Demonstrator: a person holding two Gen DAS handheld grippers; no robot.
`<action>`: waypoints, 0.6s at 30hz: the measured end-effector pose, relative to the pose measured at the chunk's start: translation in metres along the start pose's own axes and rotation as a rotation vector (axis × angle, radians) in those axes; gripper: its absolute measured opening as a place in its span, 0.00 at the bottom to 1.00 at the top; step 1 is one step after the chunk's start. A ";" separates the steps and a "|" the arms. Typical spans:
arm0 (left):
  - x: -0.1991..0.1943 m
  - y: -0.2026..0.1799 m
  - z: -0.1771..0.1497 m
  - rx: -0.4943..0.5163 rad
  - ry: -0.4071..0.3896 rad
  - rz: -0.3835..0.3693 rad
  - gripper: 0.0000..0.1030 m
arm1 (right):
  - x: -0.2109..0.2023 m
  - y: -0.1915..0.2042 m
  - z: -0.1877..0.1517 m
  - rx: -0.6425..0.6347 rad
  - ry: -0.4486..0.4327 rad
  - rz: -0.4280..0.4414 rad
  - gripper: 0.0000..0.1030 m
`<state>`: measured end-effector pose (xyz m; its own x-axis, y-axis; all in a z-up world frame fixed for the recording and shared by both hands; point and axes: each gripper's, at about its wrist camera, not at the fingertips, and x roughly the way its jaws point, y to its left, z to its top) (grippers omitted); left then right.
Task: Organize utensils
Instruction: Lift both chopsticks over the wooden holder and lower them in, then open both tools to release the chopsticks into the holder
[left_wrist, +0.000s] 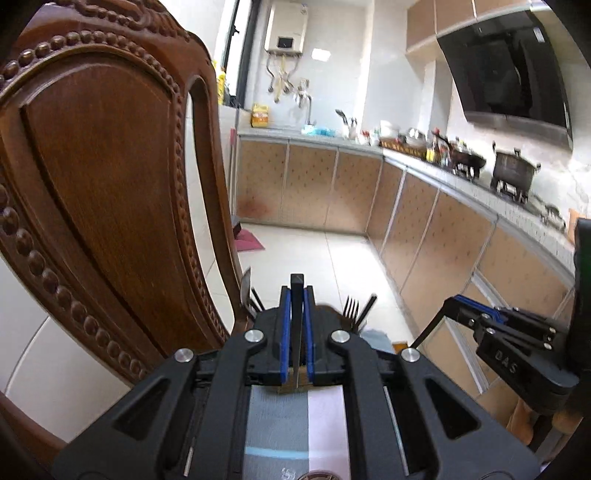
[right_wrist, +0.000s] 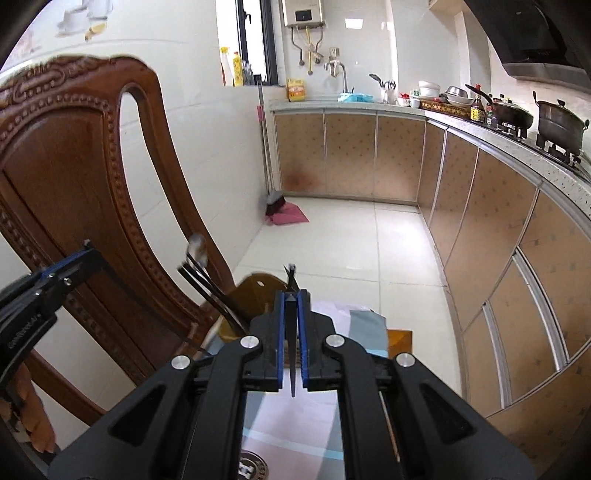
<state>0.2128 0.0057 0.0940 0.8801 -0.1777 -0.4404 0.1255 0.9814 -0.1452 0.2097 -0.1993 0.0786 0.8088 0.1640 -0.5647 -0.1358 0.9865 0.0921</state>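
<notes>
chopstick (left_wrist: 297, 295) pinched in left gripper (left_wrist: 297, 291), another chopstick (right_wrist: 291, 332) clamped in right gripper (right_wrist: 291, 295), both raised above holder (right_wrist: 255, 295) by chair (left_wrist: 110, 166). could slip or twist if thin sticks pivot between pads.

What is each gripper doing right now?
Left gripper: shut on a black chopstick.
Right gripper: shut on a black chopstick.
</notes>
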 end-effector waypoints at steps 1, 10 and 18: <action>-0.002 0.000 0.001 -0.003 -0.026 0.004 0.07 | -0.003 0.002 0.004 0.005 -0.021 0.010 0.07; 0.005 -0.007 0.011 0.002 -0.084 0.016 0.07 | -0.020 0.026 0.038 -0.016 -0.139 -0.019 0.07; 0.037 -0.010 0.037 0.019 -0.090 0.012 0.07 | -0.009 0.031 0.069 -0.033 -0.200 -0.051 0.07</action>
<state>0.2615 -0.0080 0.1120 0.9190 -0.1591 -0.3608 0.1221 0.9848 -0.1234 0.2373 -0.1704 0.1434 0.9123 0.1138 -0.3934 -0.1073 0.9935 0.0386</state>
